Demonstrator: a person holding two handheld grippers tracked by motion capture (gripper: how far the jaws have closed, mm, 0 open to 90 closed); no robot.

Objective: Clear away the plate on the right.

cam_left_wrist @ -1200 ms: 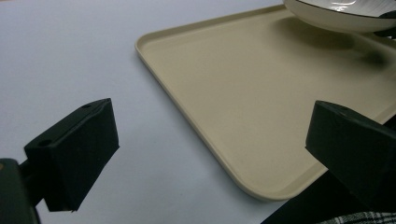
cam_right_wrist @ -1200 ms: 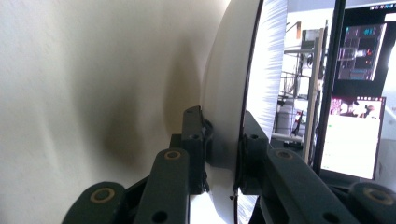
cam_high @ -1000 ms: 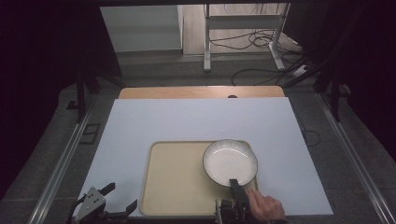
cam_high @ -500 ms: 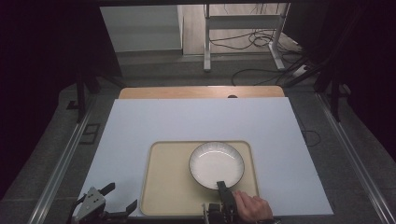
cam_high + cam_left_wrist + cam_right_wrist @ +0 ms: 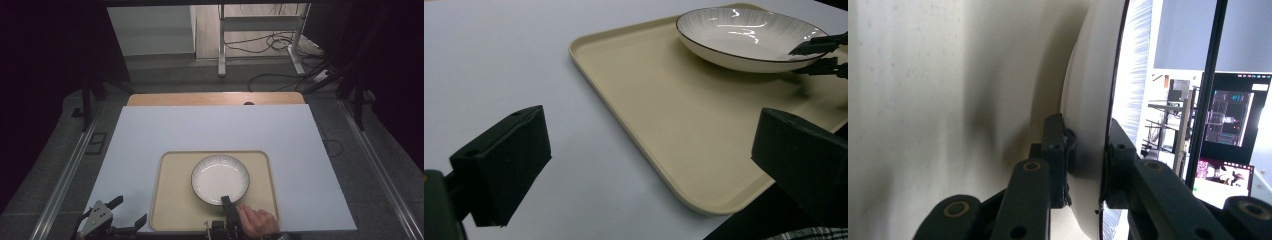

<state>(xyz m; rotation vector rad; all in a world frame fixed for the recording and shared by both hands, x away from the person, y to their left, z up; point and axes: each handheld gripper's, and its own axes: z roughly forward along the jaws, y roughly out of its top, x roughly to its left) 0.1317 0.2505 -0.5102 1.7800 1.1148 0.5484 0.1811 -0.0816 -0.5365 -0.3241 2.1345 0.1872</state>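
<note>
A white plate [image 5: 220,178] with a thin dark rim lies in the middle of the beige tray [image 5: 175,200]. My right gripper [image 5: 226,201] is shut on the plate's near rim, one jaw above it and one below. The right gripper view shows this gripper [image 5: 1087,160] clamping the plate [image 5: 1088,85] edge-on, with the tray [image 5: 923,100] at the left. My left gripper [image 5: 131,210] hovers at the table's front edge, left of the tray, open and holding nothing. In the left gripper view, the gripper [image 5: 649,160] has wide-apart jaws that frame the tray [image 5: 664,120] and plate [image 5: 744,35].
The tray lies on a white table top [image 5: 210,130] near its front edge. A wooden strip [image 5: 215,98] runs along the far edge. Cables [image 5: 260,45] and a metal stand [image 5: 260,30] are on the floor beyond the table.
My right gripper has carried the plate leftward, from over the tray's right edge to the tray's middle. The left gripper has stayed in place.
</note>
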